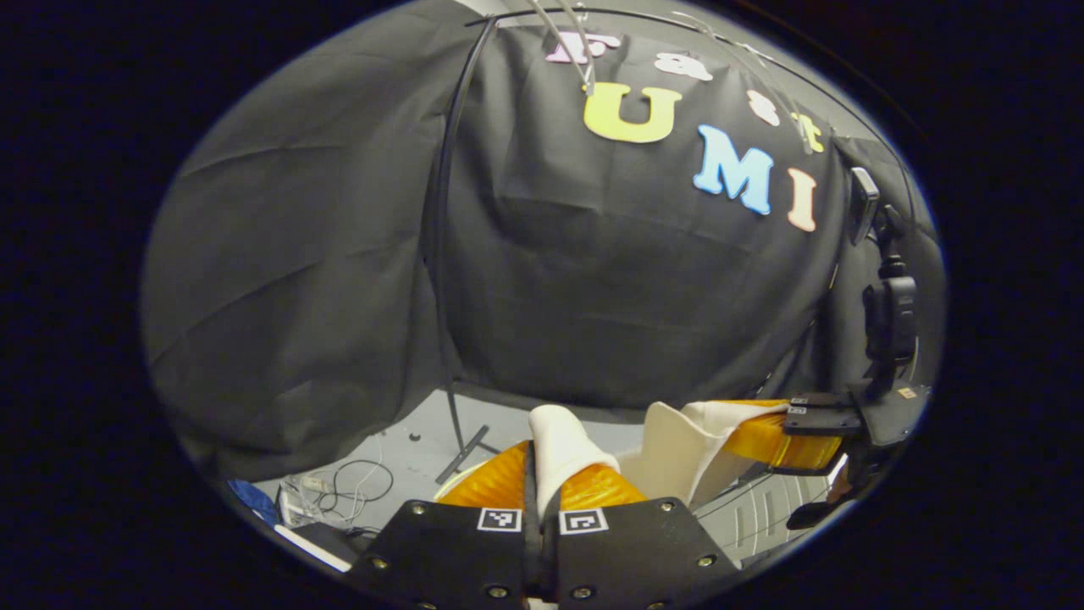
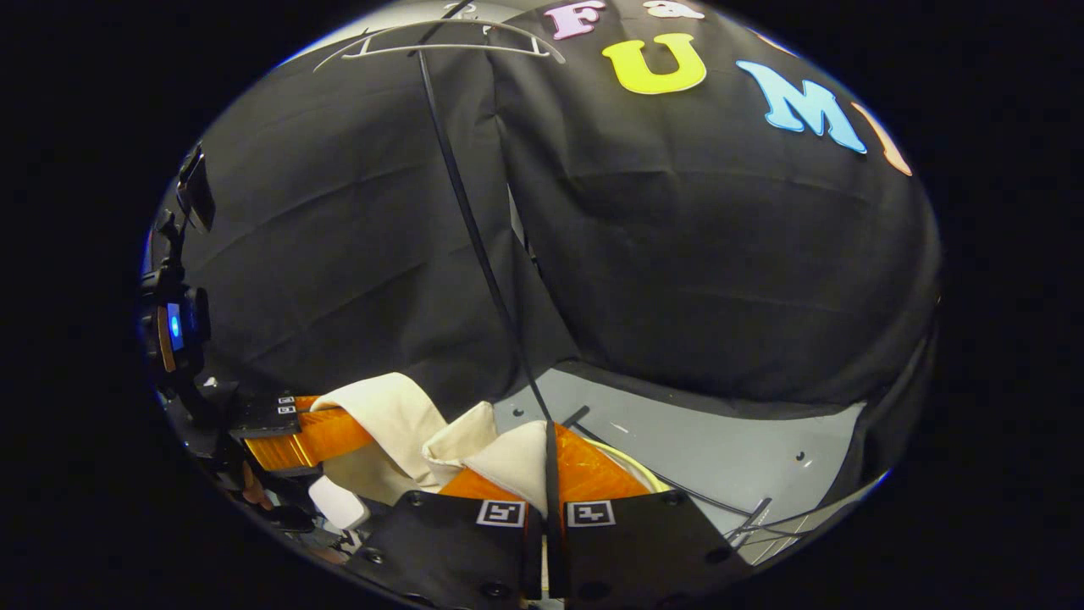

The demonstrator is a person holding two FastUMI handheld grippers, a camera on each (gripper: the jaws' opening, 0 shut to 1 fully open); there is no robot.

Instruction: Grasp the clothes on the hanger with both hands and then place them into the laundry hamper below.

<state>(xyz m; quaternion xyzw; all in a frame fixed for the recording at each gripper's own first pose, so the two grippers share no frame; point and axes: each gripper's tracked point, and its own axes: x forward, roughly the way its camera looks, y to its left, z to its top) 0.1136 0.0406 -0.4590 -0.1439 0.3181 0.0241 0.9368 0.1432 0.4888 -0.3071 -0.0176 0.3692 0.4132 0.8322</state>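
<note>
I am pinching the cream-white clothes [image 1: 563, 445] with my left gripper [image 1: 542, 462], its two fingers pressed together on a fold of fabric that is sticking up between them. In the left gripper view, the cloth is draping off to the right toward my right gripper [image 1: 792, 440], which is sitting well apart and is carrying the other end of the same garment. In the right gripper view, my right gripper [image 2: 550, 462] is squeezing a fold of the clothes [image 2: 508, 462] between its closed fingers, while the fabric is trailing left to my left gripper [image 2: 318, 436], where a wider flap is hanging over it. A bare hanger [image 2: 440, 38] is hanging at the top of the right gripper view on a black rack pole [image 2: 474, 237], well above the garment. The grey floor [image 2: 720, 449] is lying beyond. I cannot make out the laundry hamper with any certainty.
</note>
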